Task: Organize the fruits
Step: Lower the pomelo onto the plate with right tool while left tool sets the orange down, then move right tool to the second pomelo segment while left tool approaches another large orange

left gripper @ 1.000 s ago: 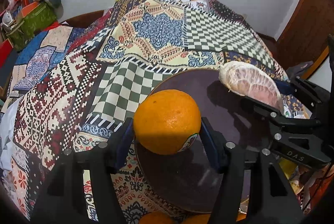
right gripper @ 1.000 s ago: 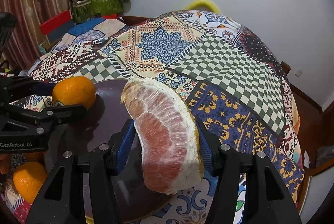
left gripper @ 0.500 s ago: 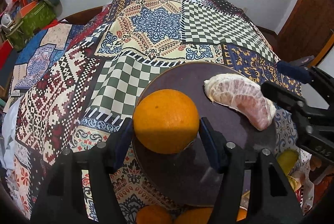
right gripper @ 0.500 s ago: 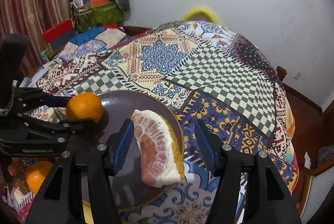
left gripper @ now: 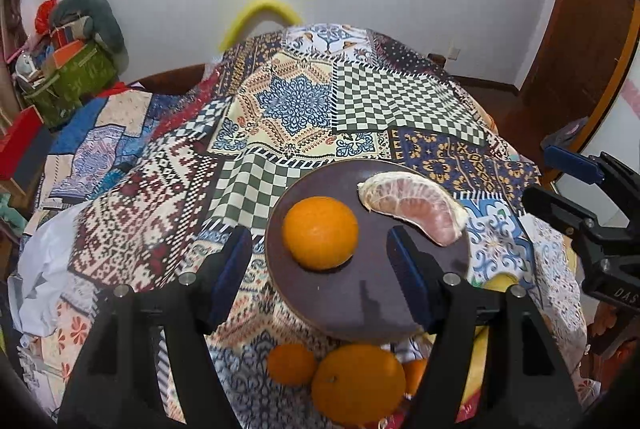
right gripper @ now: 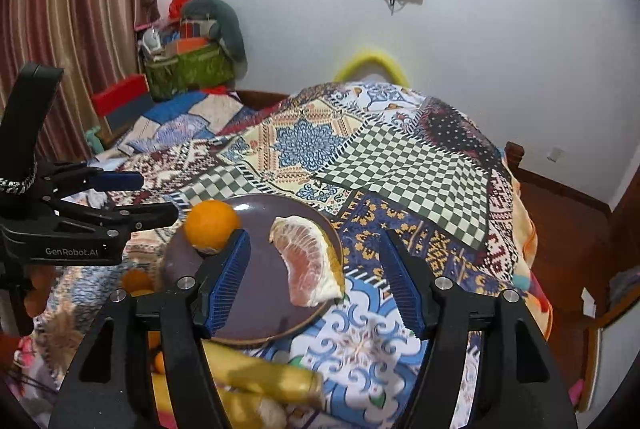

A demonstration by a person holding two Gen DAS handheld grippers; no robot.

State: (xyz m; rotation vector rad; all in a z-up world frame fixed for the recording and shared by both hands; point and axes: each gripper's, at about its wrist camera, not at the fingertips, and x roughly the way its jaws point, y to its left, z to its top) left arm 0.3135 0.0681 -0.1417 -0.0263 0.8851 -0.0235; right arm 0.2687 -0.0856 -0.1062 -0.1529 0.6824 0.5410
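A dark round plate (left gripper: 360, 305) (right gripper: 256, 313) lies on the patchwork cloth. On it sit an orange (left gripper: 320, 232) (right gripper: 211, 225) and a peeled pomelo wedge (left gripper: 416, 205) (right gripper: 308, 261). My left gripper (left gripper: 320, 283) is open and empty, raised above the plate's near side. My right gripper (right gripper: 314, 283) is open and empty, raised above the plate's right edge. The right gripper also shows at the right edge of the left wrist view (left gripper: 580, 197). The left gripper shows at the left of the right wrist view (right gripper: 120, 197).
Loose oranges (left gripper: 356, 383) lie on the cloth just in front of the plate. Yellow bananas (right gripper: 264, 377) lie at the near edge by the right gripper. A green basket of clutter (right gripper: 188, 69) stands at the far left. A wooden door (left gripper: 588, 41) is on the right.
Both grippers opened, left the orange and the pomelo wedge on the plate, and rose back from it.
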